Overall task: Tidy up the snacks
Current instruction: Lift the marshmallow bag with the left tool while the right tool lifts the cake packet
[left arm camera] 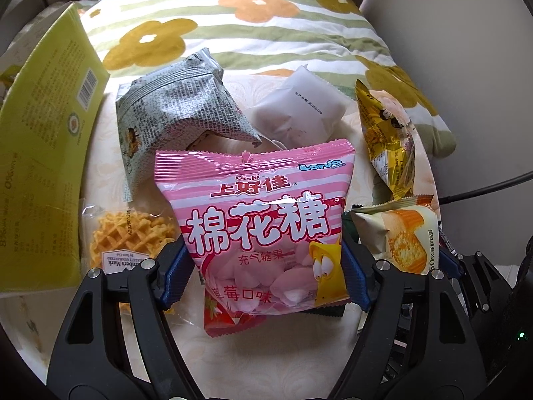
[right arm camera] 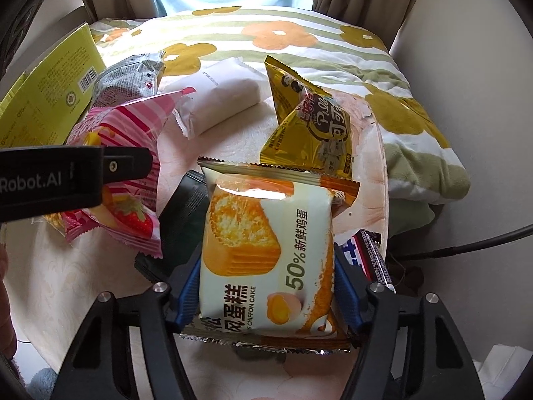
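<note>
A pink marshmallow bag [left arm camera: 260,220] stands upright between the blue pads of my left gripper [left arm camera: 265,270], which is shut on its lower sides. The right wrist view catches the same pink bag [right arm camera: 126,126] from the side, at the left. A cream and orange chiffon cake packet [right arm camera: 266,250] sits between the pads of my right gripper [right arm camera: 266,295], and both pads press its edges. That cake packet [left arm camera: 399,233] also shows at the right of the left wrist view. Both grippers point steeply down at the cream tablecloth [right arm camera: 83,266].
Behind lie a grey newsprint-patterned bag [left arm camera: 180,106], a white packet [left arm camera: 299,106], a gold packet [left arm camera: 389,133] and a clear waffle-snack packet [left arm camera: 130,236]. A yellow-green box [left arm camera: 43,133] stands at the left. A flowered pillow [left arm camera: 266,16] is at the back. A dark pack [right arm camera: 186,220] lies under the cake.
</note>
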